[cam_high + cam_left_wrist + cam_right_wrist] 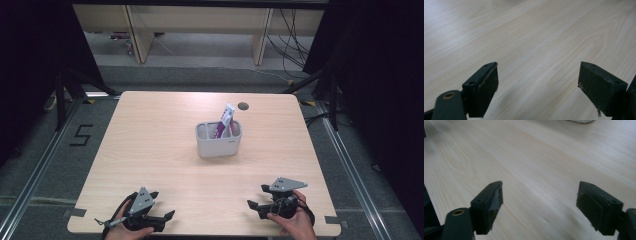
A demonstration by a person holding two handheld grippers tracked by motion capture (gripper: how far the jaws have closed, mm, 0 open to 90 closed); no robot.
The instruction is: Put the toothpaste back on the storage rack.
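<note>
Table: a pale wood-grain table top (165,150) with rounded corners and a small dark round grommet hole (243,106) near its far edge.

Holder: a light grey plastic holder with two compartments (218,140) stands upright around the middle of the table, slightly toward the far edge and well apart from both grippers.

Contents: a white and purple tube-like item (226,120) leans in the holder's right compartment, its top sticking out above the rim; a purple piece shows beside it, though which compartment it sits in I cannot tell.

Left gripper: the black two-jaw left gripper (162,205) sits near the table's near left corner, held in the person's left hand (125,231). In the left gripper view (537,87) its jaws stand wide apart over bare wood with nothing between them.

Right gripper: the black two-jaw right gripper (257,196) sits near the near right corner, held in the person's right hand (296,222). In the right gripper view (539,206) its jaws are spread wide and empty, bare table top between them; the holder's base shows as a pale edge at the top of that view.

Grey plates: a grey three-cornered plate tops each gripper.
</note>
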